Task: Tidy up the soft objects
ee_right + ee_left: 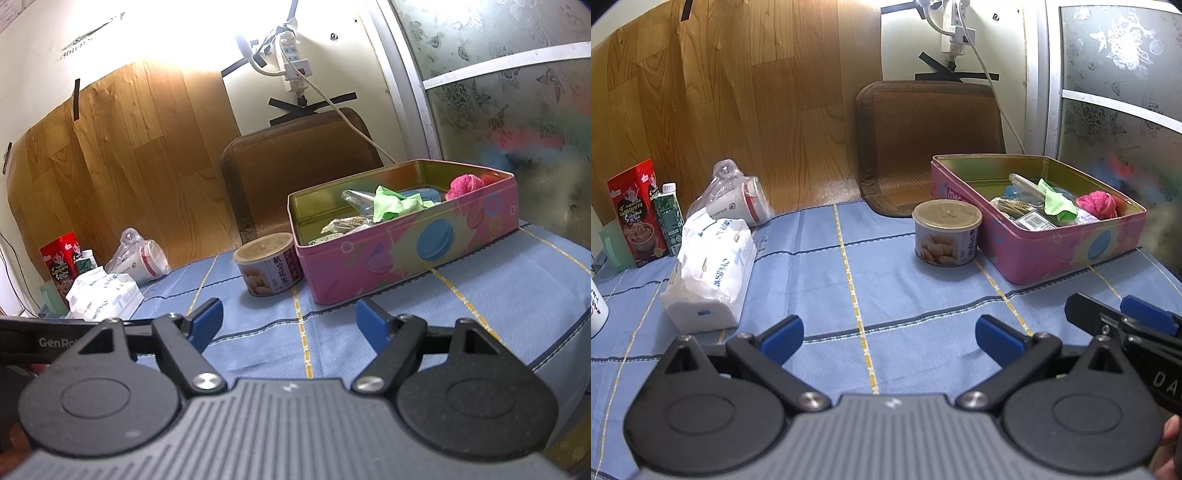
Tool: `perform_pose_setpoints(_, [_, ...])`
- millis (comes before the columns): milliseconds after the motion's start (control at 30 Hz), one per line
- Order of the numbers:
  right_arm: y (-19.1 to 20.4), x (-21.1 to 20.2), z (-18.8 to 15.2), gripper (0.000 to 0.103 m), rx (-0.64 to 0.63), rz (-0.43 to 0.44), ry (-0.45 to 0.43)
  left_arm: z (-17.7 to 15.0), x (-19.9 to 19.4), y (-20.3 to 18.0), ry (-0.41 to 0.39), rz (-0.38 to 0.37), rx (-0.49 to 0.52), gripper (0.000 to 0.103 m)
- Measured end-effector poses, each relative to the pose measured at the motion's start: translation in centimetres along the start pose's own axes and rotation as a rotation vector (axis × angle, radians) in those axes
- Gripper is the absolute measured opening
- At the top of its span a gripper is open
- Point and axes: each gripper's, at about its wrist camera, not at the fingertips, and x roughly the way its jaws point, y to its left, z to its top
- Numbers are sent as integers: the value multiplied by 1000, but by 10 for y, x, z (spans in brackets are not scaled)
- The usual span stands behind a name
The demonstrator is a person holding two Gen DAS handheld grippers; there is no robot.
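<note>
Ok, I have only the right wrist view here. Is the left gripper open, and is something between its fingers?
Observer: The left gripper is open. Between its fingers there is only the blue tablecloth.
Operator: What lies in the pink tin just behind its front wall? I cannot see there.
Observer: A packet with a barcode label lies there, in front of the green cloth.
Operator: And is there something at the far left of the table?
Observer: A white mug with writing on it stands at the left edge, past the tissue pack.
</note>
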Motion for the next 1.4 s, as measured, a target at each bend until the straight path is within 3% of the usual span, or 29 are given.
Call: perform_pose_setpoints(1400, [0, -3, 3, 81, -1, -6, -13, 2, -4, -1, -21, 12, 21, 103])
